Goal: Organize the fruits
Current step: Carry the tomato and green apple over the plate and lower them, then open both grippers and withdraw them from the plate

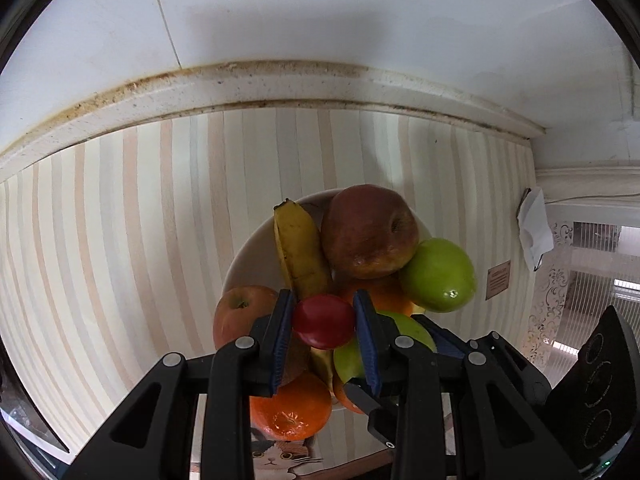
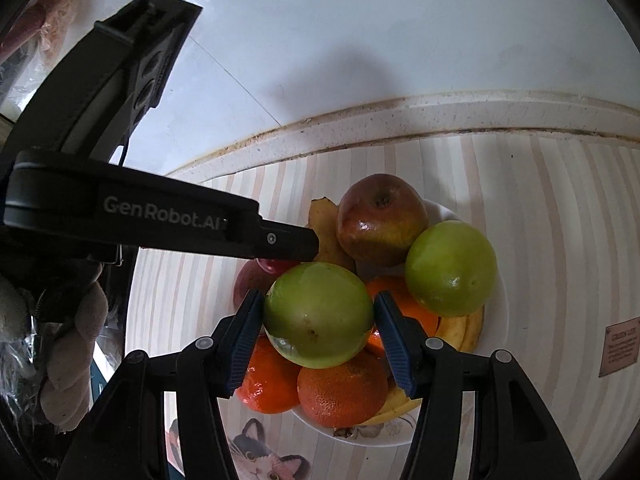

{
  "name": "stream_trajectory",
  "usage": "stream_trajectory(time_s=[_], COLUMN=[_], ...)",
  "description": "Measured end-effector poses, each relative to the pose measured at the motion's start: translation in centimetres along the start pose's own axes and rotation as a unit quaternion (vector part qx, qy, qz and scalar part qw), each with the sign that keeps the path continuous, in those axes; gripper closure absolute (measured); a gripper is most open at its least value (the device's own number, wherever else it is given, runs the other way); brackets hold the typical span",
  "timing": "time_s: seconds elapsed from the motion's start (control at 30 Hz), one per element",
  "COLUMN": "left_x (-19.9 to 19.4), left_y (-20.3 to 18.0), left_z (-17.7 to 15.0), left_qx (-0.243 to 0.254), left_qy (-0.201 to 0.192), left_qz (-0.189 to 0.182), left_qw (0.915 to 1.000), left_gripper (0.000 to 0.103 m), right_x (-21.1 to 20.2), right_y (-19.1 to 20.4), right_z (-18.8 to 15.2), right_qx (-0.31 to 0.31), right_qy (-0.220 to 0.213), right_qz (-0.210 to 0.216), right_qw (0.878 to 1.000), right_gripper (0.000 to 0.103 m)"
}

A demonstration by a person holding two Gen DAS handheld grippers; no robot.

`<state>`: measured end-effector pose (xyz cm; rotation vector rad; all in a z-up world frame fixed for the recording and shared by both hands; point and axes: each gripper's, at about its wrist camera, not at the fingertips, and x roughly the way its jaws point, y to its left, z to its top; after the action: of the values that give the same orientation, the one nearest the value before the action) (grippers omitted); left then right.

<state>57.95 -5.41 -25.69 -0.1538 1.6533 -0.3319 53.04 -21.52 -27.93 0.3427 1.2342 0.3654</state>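
Between left tongs (image 1: 324, 322): small red fruit (image 1: 325, 321), clamped; right tongs (image 2: 318, 316) clamped on green apple (image 2: 319, 314), above plate (image 2: 498, 300).

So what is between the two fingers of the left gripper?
A small red fruit sits between the left gripper pads, over the plate; the left wrist view shows it.

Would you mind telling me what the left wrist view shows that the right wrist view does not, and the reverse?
Only the left wrist view shows the left gripper closed on a small red fruit and a black cooktop. Only the right wrist view shows the right gripper closed on a green apple and a gloved hand. Both show the plate, banana, large red apple and oranges.
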Motion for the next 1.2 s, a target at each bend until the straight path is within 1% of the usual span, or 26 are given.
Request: stream_trajectory(time_s=[0.3,0.4,0.63,0.7,0.77,0.93,1.07,1.2], left_x=[1.0,0.9,0.7,0.5,0.3,-0.3,-0.3,-0.6], left_y=[-0.1,-0.1,0.0,0.0,0.1,0.5,0.9,1.7], left_z=[0.4,0.4,0.2,0.1,-0.1,-0.7,-1.1,-1.6], left_qx=[0.003,0.007,0.007,0.005,0.004,0.0,-0.006,-0.02], left_qy=[0.01,0.01,0.002,-0.002,-0.007,-0.018,-0.02,-0.022], left_qz=[0.027,0.037,0.046,0.051,0.056,0.06,0.067,0.06], left_qw=[0.9996,0.9993,0.9989,0.9987,0.9984,0.9981,0.9975,0.9978], left_gripper=[0.073,0.072,0.07,0.068,0.066,0.065,0.065,0.065], right_x=[0.5,0.3,-0.1,-0.2,-0.2,-0.4,-0.4,-0.2], right_y=[0.1,0.1,-0.1,-0.2,0.0,1.6,1.7,1.3], right_z=[0.4,0.6,0.8,0.8,0.6,0.0,-0.1,-0.3], right_qx=[0.001,0.005,0.01,0.011,0.002,-0.044,-0.046,-0.043], right_qy=[0.009,0.008,0.009,0.01,0.009,0.011,0.018,0.028], right_qz=[-0.001,-0.003,-0.002,0.007,0.016,0.01,0.022,0.032], right_qw=[1.0,1.0,1.0,1.0,1.0,0.999,0.999,0.998], right_gripper=[0.042,0.038,0.036,0.035,0.036,0.035,0.035,0.035])
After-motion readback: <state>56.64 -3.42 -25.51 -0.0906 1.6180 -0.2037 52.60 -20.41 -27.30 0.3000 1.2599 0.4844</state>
